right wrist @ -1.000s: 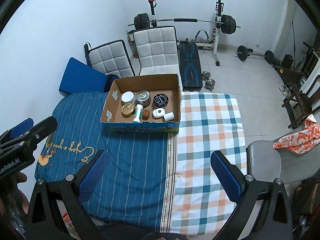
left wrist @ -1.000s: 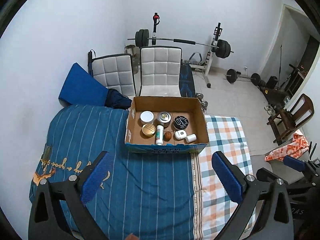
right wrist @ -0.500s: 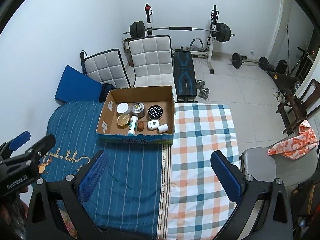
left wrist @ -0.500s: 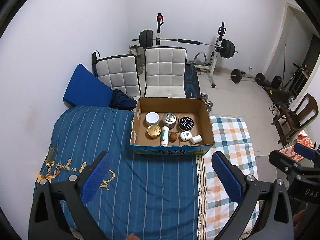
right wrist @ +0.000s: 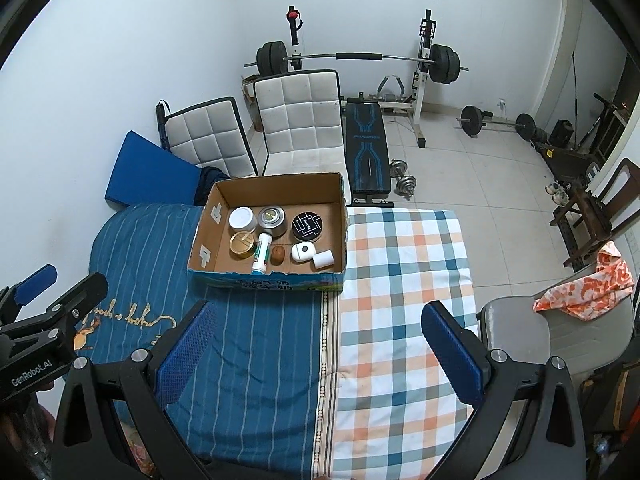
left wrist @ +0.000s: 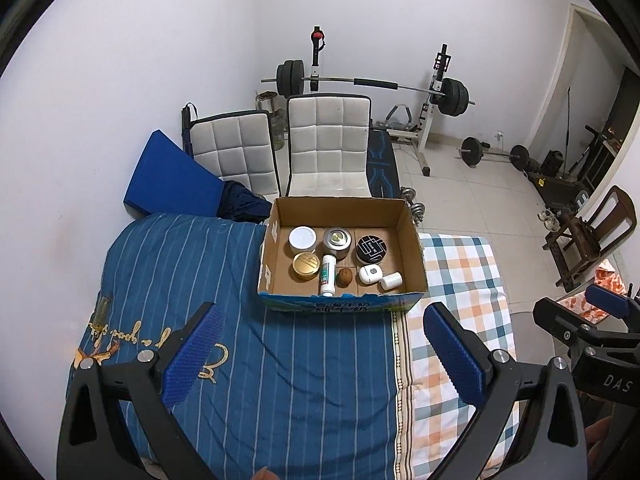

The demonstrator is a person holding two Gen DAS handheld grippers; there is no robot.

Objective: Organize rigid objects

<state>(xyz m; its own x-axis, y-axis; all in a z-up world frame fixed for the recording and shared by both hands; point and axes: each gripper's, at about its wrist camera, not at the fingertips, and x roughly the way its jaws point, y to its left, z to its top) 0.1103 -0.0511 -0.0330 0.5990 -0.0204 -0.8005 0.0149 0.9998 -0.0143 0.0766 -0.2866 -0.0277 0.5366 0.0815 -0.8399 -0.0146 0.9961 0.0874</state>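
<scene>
The cardboard box (left wrist: 342, 256) sits at centre frame in the left wrist view and left of centre in the right wrist view (right wrist: 270, 232). It is open-topped, brown inside, with a blue printed front wall. It rests on a bed, straddling the seam between the blue striped cover (left wrist: 280, 360) and the checked cover (right wrist: 400, 280).

Contents of the box, back row, left to right:
- a white-lidded jar (left wrist: 303, 238);
- a silver tin (left wrist: 337, 239);
- a black round tin with a white line pattern (left wrist: 371, 247).

Front row, left to right:
- a gold-lidded jar (left wrist: 306, 266);
- a white tube with green print (left wrist: 327, 275), lying on its side, its cap toward the front wall;
- a small brown round object (left wrist: 345, 277);
- a white rounded case (left wrist: 369, 273);
- a small white cylinder (left wrist: 391, 281), lying on its side, just beside the case.

The left hand-held gripper (left wrist: 320, 356) occupies the lower part of its own view. Its blue-padded fingers (left wrist: 194, 350) are spread wide with nothing between them, well short of the box. It also appears at the lower left edge of the right wrist view.

The right hand-held gripper (right wrist: 318, 354) is likewise spread wide and holds nothing. It is above the seam of the two covers, nearer the viewer than the box.

Two white padded chairs (left wrist: 328, 144) stand behind the box. A barbell rack (right wrist: 360, 60) stands against the far wall.
</scene>
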